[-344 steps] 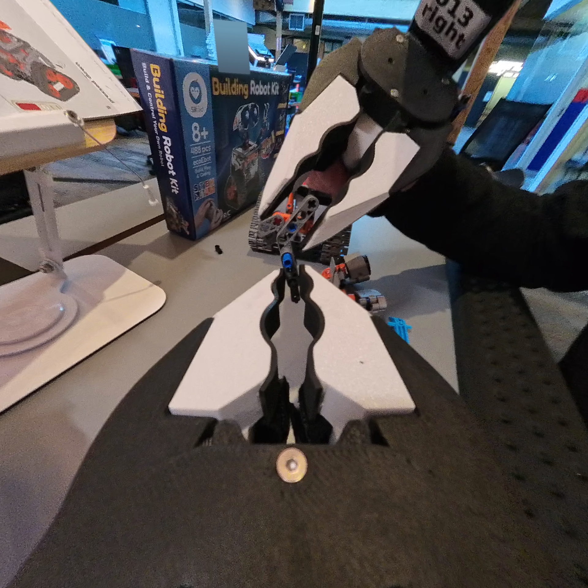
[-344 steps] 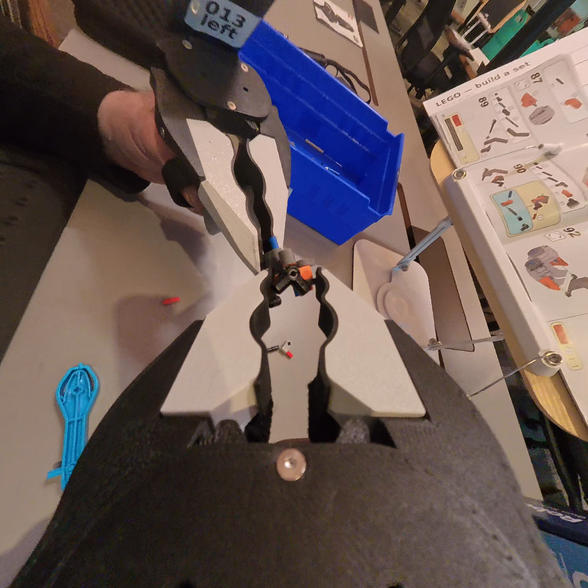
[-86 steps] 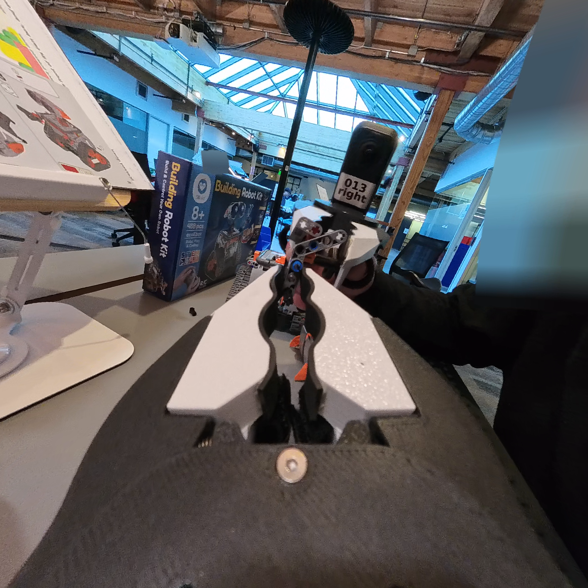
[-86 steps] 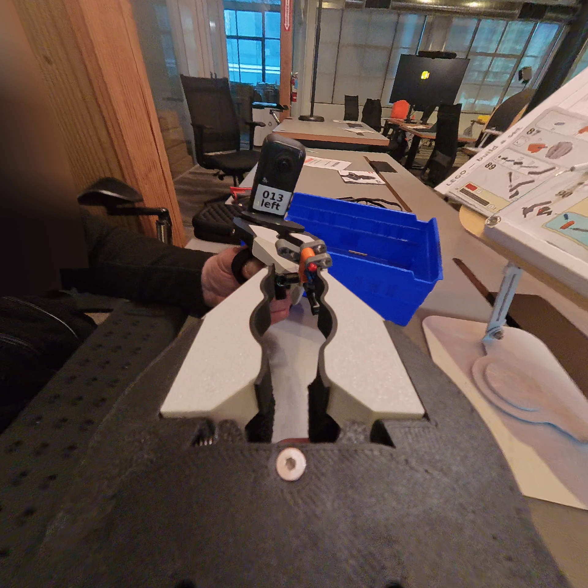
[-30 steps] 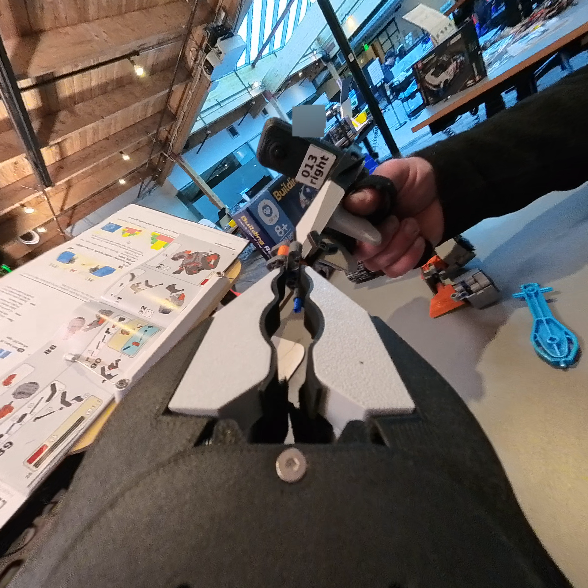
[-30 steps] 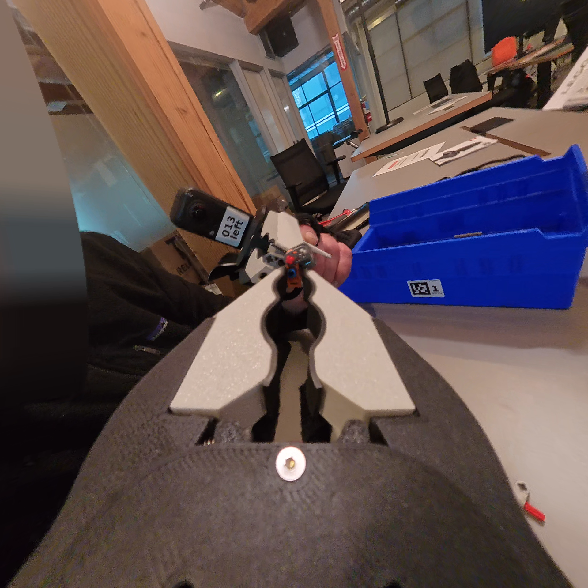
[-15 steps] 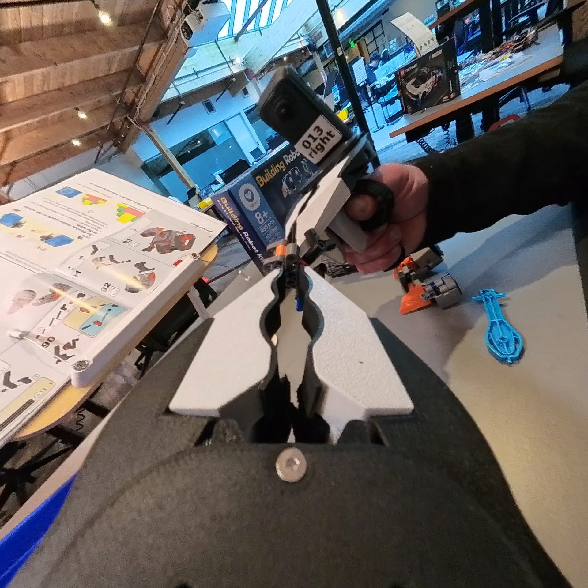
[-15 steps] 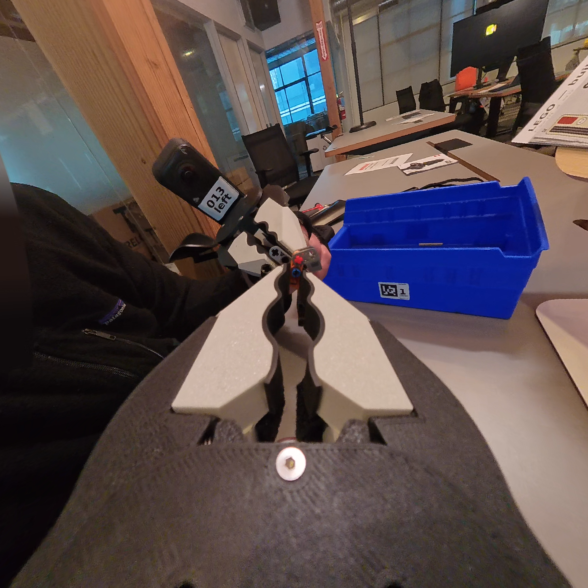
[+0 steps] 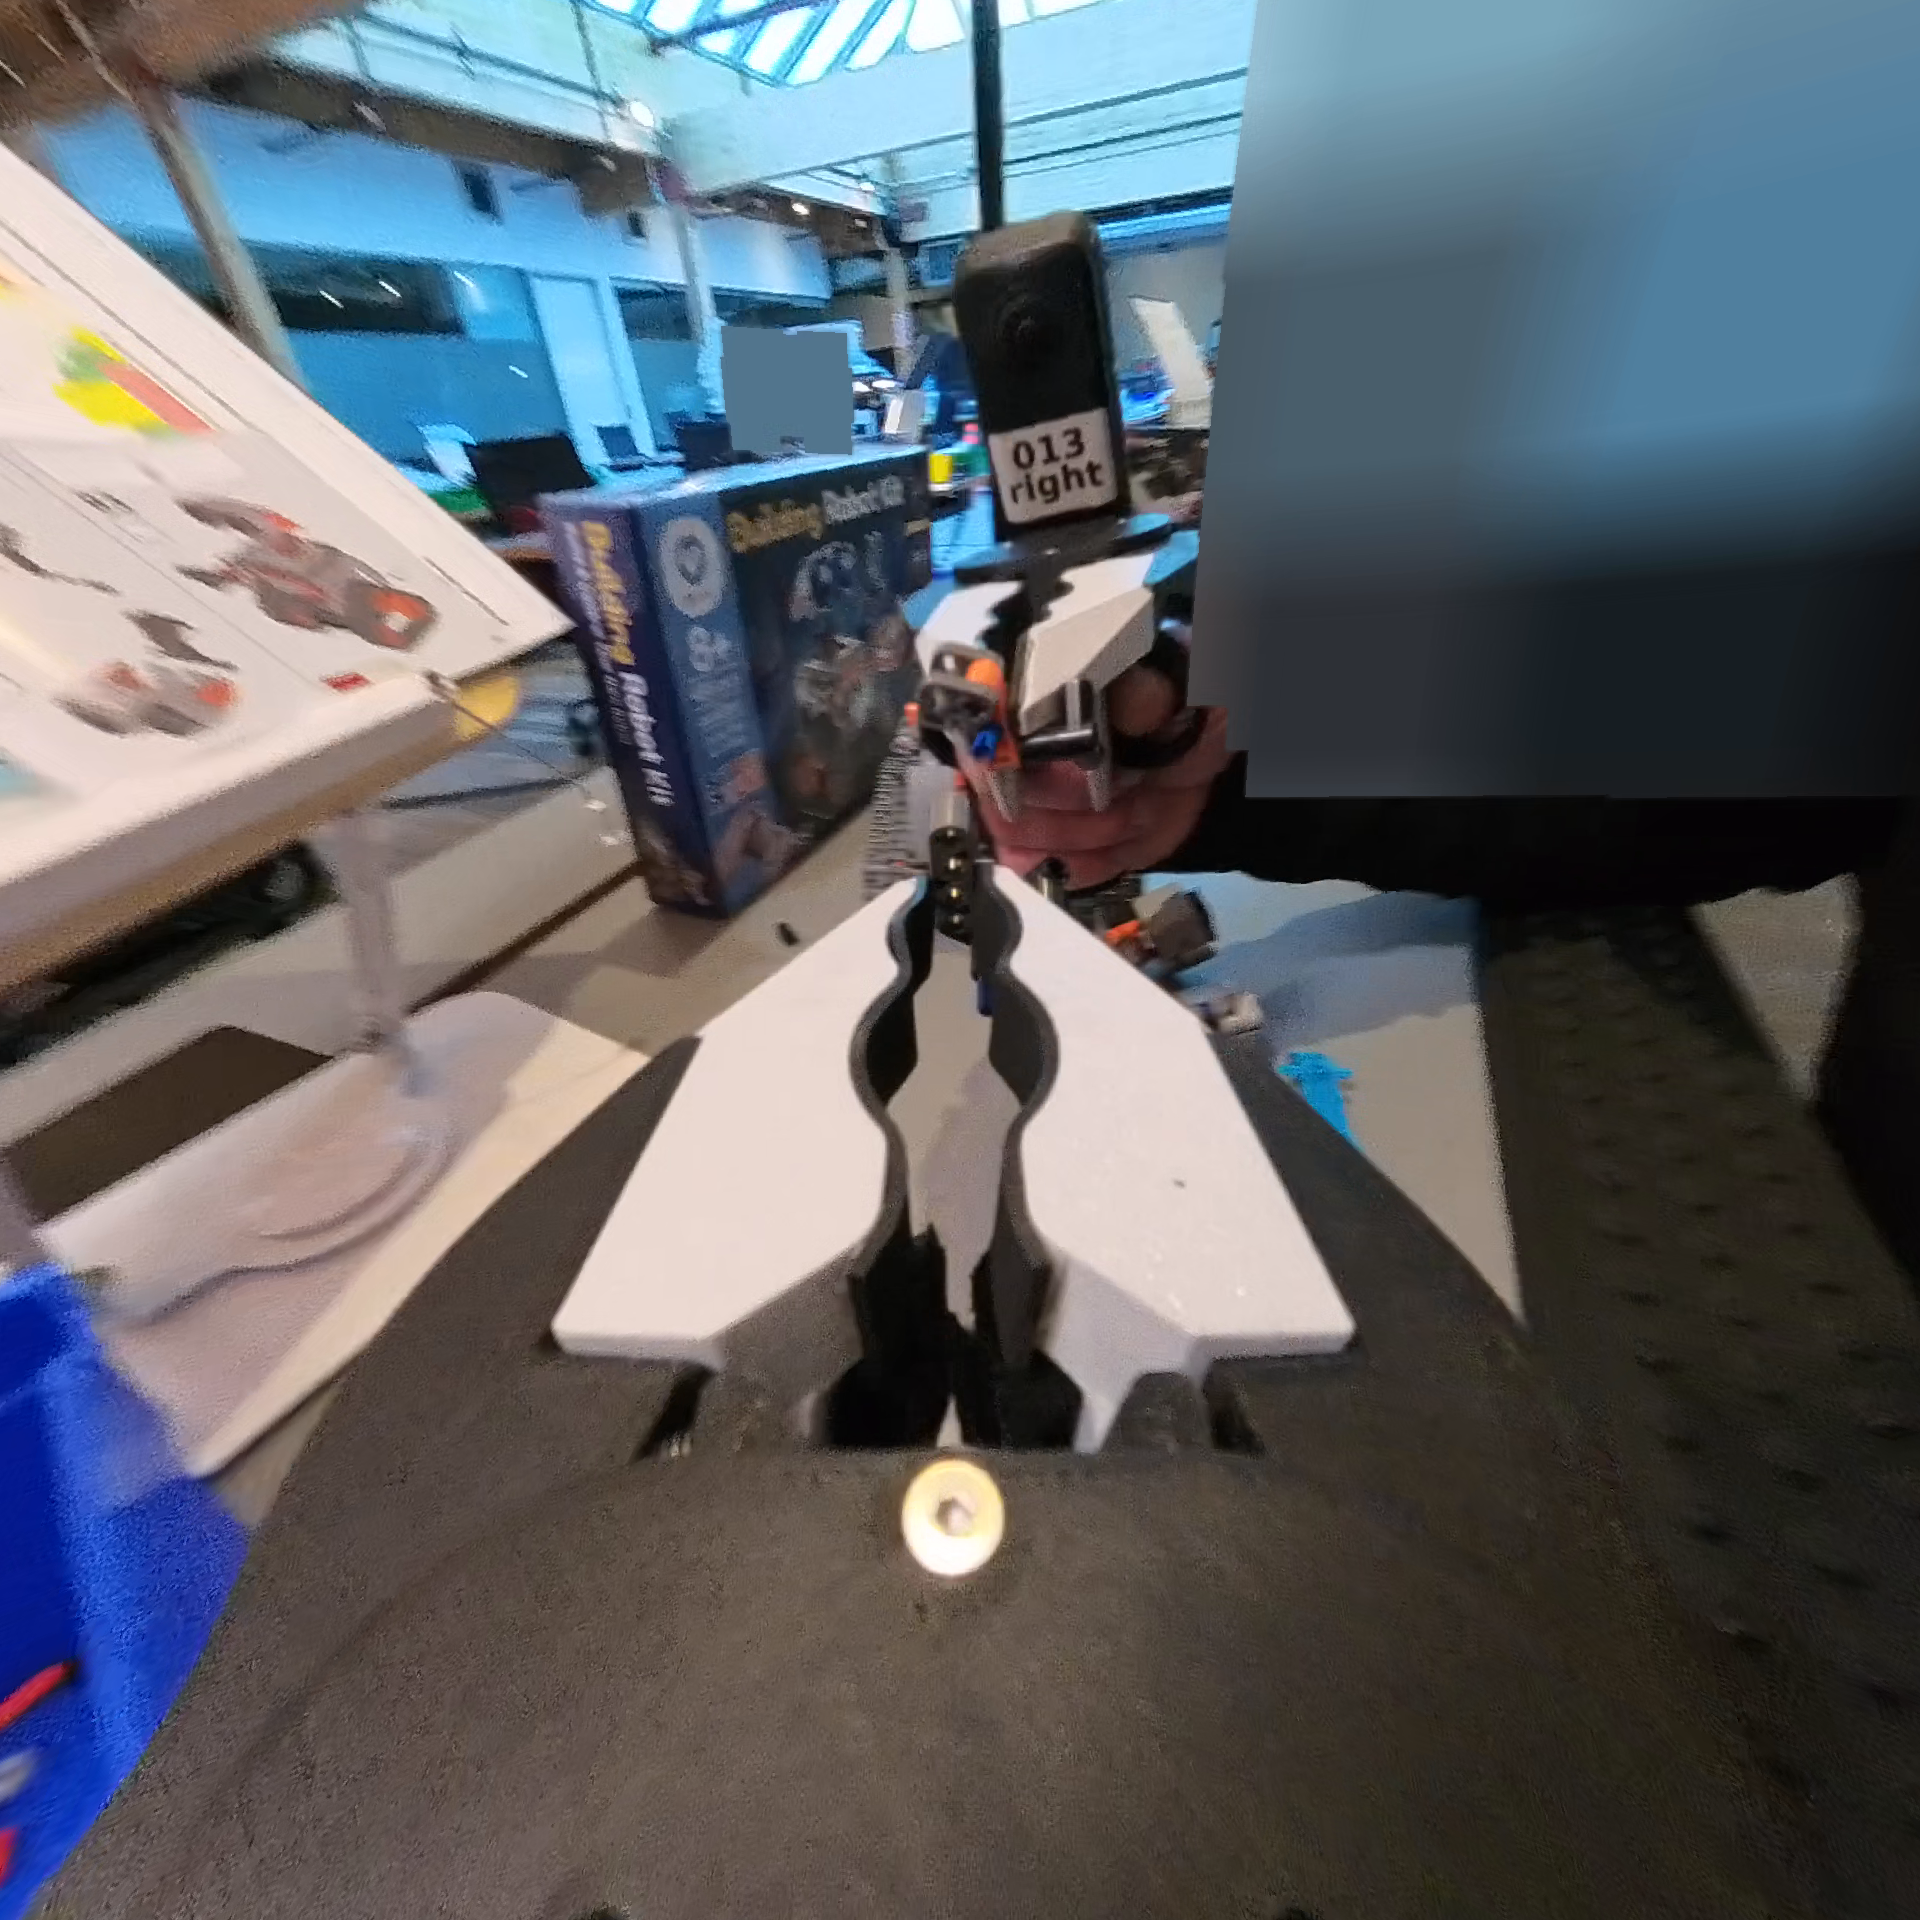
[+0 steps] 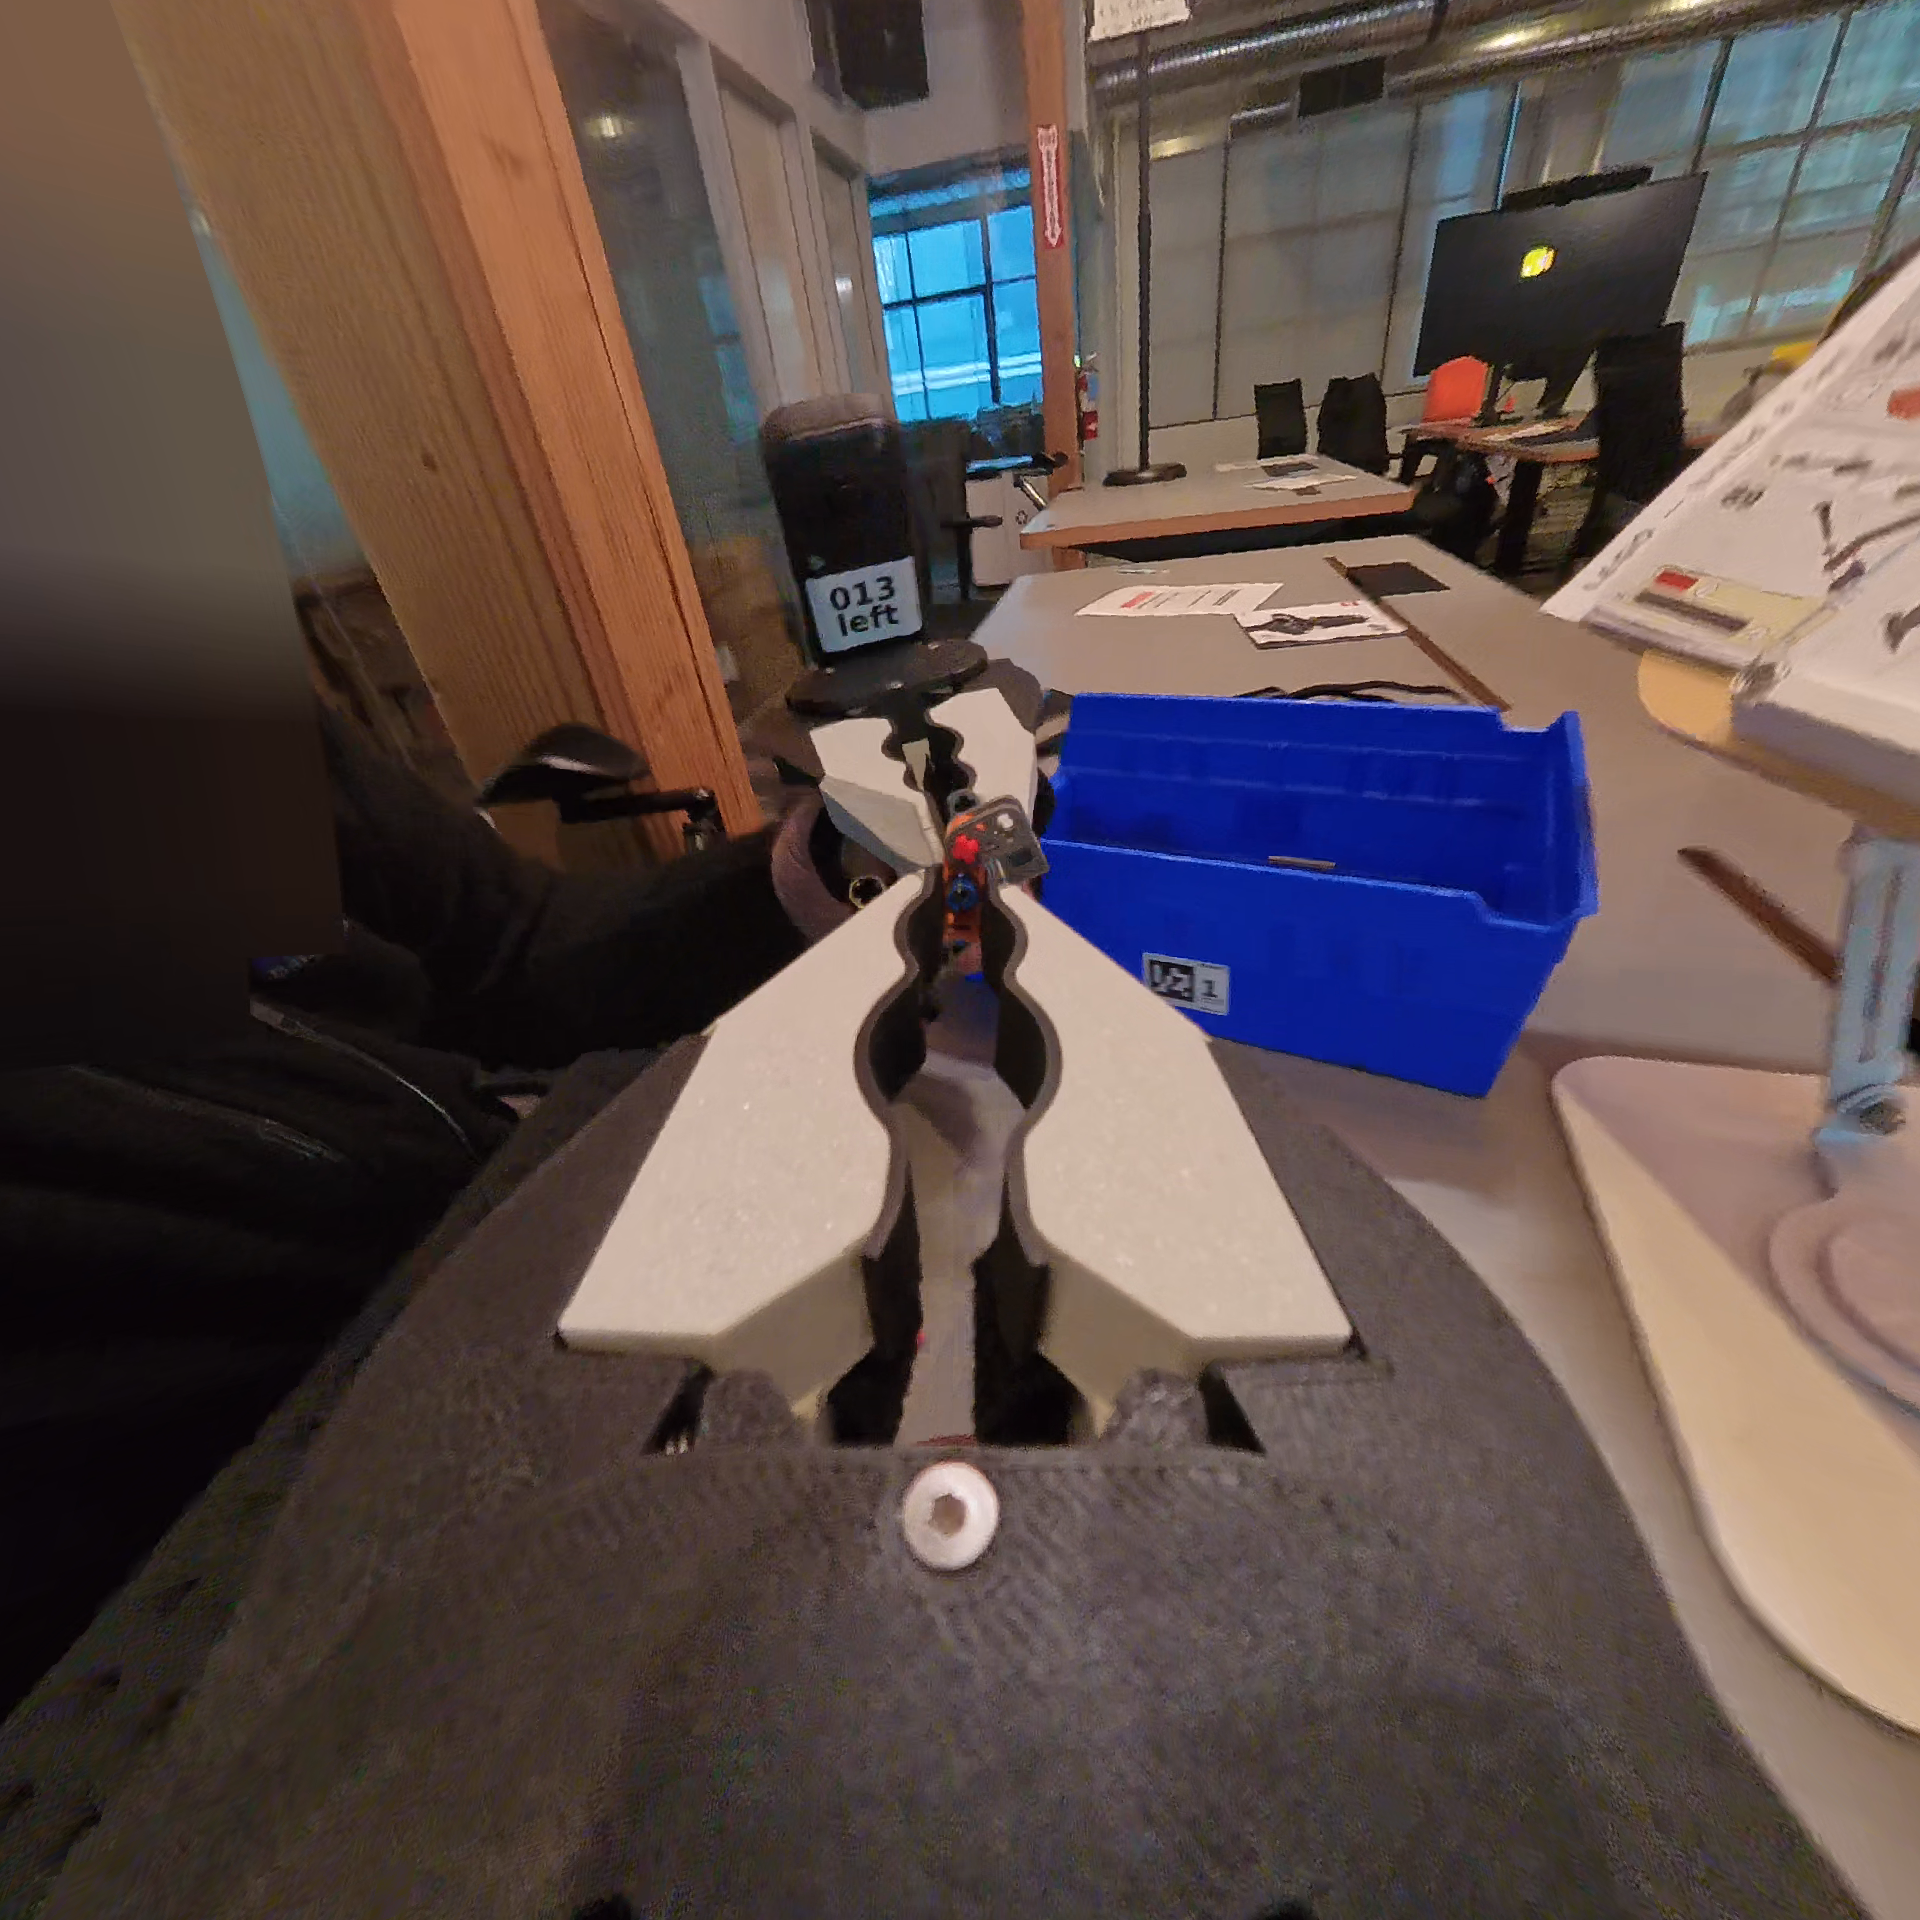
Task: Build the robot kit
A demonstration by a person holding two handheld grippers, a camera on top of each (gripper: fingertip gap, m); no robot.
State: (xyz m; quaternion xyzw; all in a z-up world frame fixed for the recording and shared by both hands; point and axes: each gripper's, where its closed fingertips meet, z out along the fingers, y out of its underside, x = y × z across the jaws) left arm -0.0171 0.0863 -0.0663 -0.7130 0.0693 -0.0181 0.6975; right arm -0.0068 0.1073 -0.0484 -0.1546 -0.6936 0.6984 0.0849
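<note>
My left gripper is shut on a thin black beam with holes that carries a blue pin. Facing it, my right gripper is shut on a small grey, orange and blue brick assembly. The beam reaches up to that assembly; I cannot tell if they are joined. In the right wrist view my right gripper pinches the assembly at its tips. The left gripper meets it from behind. Both are held in the air above the grey table.
An instruction booklet on a stand is at the left, its white base on the table. A blue bin and a blue kit box stand nearby. Loose grey and orange parts, a blue tool and a black mat lie right. Only a small space, under 4 cm, lies between the two pairs of fingers.
Both grippers have swung from a tilted pose to level and now face each other head-on. Each still grips its piece, and the tips stay close together.
</note>
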